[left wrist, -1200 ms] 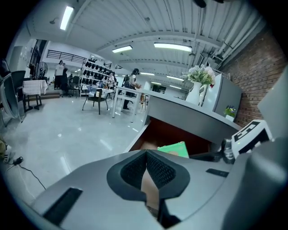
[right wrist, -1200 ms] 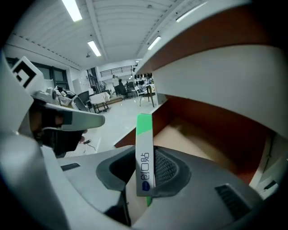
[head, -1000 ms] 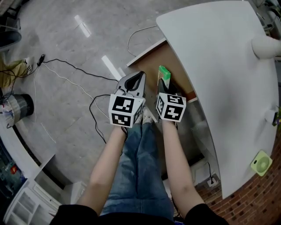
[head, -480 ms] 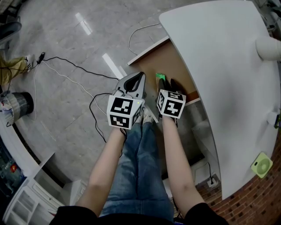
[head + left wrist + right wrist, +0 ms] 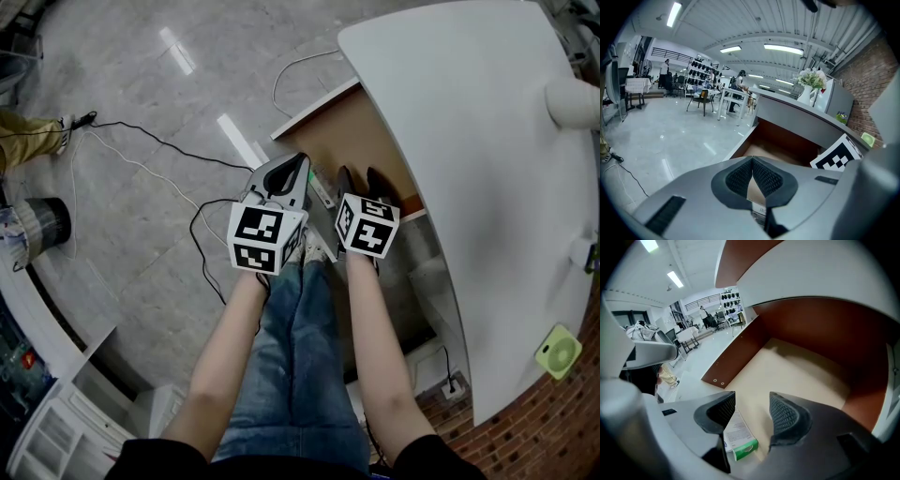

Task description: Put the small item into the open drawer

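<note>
The right gripper has its jaws opening and standing wide. The pads touch nothing. The small box, white with a green end, lies flat on the floor of the drawer, just below the gap and closer to the left-hand pad. The left gripper has its jaws closed tip to tip on nothing and hangs just beside the right one at the drawer's outer edge.

Step in hand: release. The box appears delivered. The next move calls for drawing the right gripper up and back without brushing the box.

Clearances: the box lies close to the brown side wall. The desk top overhangs the drawer's far part, so the open room lies upward and toward the person.
</note>
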